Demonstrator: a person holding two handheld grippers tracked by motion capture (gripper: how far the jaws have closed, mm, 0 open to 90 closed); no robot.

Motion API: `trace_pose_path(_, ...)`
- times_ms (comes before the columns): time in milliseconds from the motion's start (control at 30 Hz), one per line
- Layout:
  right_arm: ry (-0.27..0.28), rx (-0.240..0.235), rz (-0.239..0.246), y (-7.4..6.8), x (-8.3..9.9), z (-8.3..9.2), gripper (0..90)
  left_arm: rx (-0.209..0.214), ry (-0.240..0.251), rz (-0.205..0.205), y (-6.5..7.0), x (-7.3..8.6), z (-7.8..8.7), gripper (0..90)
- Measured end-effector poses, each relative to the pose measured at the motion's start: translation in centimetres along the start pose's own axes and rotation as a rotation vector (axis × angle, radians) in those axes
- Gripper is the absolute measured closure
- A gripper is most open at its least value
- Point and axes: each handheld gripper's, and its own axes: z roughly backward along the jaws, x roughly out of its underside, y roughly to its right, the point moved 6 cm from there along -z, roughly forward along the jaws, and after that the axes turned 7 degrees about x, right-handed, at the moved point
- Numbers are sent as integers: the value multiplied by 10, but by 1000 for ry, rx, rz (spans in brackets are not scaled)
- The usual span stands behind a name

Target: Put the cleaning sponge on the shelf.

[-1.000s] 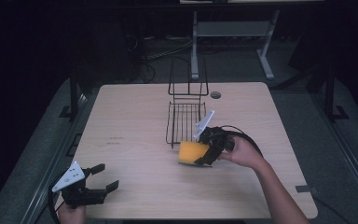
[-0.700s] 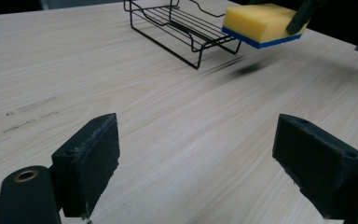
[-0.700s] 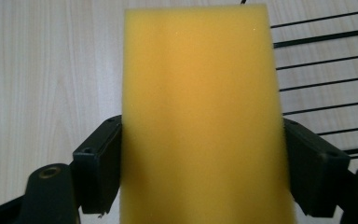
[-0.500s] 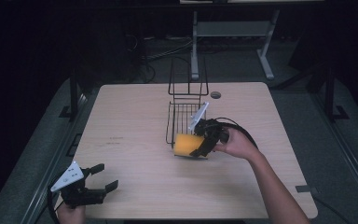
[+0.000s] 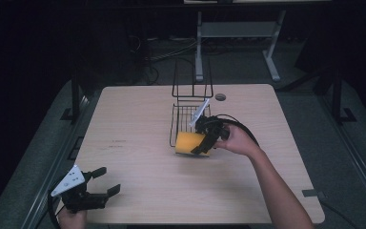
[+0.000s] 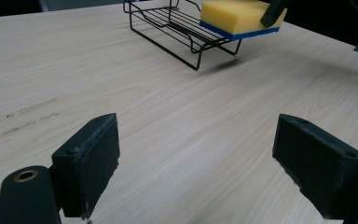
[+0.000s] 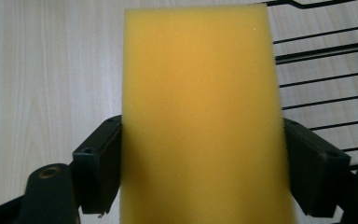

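A yellow sponge [image 5: 188,143] with a blue underside [image 6: 240,33] hangs just above the table at the front rim of a black wire basket [image 5: 185,117]. My right gripper [image 5: 201,144] is shut on the sponge [image 7: 200,116], one jaw pressing each long side. The basket's wires [image 7: 317,60] lie to the right in the right gripper view. My left gripper [image 5: 106,181] rests at the table's near left corner, open, with bare wood between its jaws [image 6: 196,158]. From the left gripper view the sponge [image 6: 237,16] overlaps the basket's [image 6: 177,28] near edge.
The light wooden table [image 5: 133,119] has a small round hole [image 5: 220,97] behind the basket. The basket's tall wire back [image 5: 192,78] stands upright. A metal stand [image 5: 233,33] and cables sit on the dark floor beyond the table.
My right gripper has carried the sponge a little to the left and toward the basket's front rim. The left gripper has stayed put.
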Motion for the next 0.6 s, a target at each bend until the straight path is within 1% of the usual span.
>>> trace_pose_path(33, 3, 1, 0, 1, -1, -1, 221, -1, 0, 0, 0, 0, 0, 140)
trace_pose_path(67, -7, -11, 6, 2, -1, -1, 222, -1, 0, 1, 0, 0, 0, 140)
trace_pose_path(300, -16, -6, 7, 8, -4, -3, 221, -2, 2, 0, 0, 0, 1, 140)
trace_pose_path(367, -14, -7, -3, 9, -5, -3, 221, -2, 2, 0, 0, 0, 1, 141)
trace_pose_path(433, -4, -9, 0, 10, -6, -3, 221, -1, 2, 0, 0, 0, 1, 140)
trace_pose_path(600, -6, -13, -15, 15, -4, -6, 221, -1, 2, 0, 0, 0, 1, 140)
